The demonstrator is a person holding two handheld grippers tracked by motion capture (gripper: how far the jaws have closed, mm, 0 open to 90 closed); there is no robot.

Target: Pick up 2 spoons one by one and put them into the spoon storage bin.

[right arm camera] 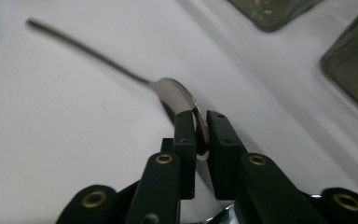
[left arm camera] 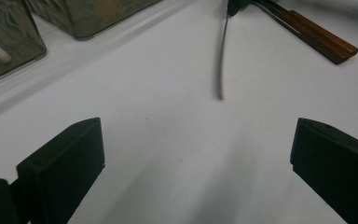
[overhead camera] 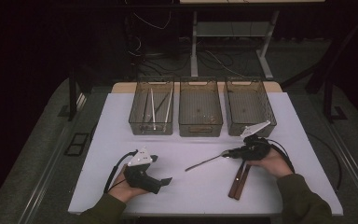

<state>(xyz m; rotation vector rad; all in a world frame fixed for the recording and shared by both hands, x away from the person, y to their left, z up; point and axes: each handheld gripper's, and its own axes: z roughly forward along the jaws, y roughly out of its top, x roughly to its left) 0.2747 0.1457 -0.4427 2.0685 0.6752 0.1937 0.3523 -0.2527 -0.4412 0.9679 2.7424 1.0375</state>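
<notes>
Right gripper view shows your right claw (right arm camera: 201, 135) clamped on the spoon (right arm camera: 179, 95) bowl, near the middle of the table (overhead camera: 121, 121); sorting into bins remains. Left claw (left arm camera: 196, 163) open, idle.

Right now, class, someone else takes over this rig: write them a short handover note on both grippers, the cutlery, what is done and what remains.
Right gripper: shut on the bowl of the metal spoon; its handle points away over the white table.
Left gripper: open, holding nothing, near the table's left front.
Wooden-handled utensils: lying on the table beside the right hand.
Three clear bins stand in a row at the back; the left bin holds long thin sticks, apparently chopsticks.
Done: spoon gripped.
Left: probably carry the spoon to a bin, then sort the wooden-handled pieces.
</notes>
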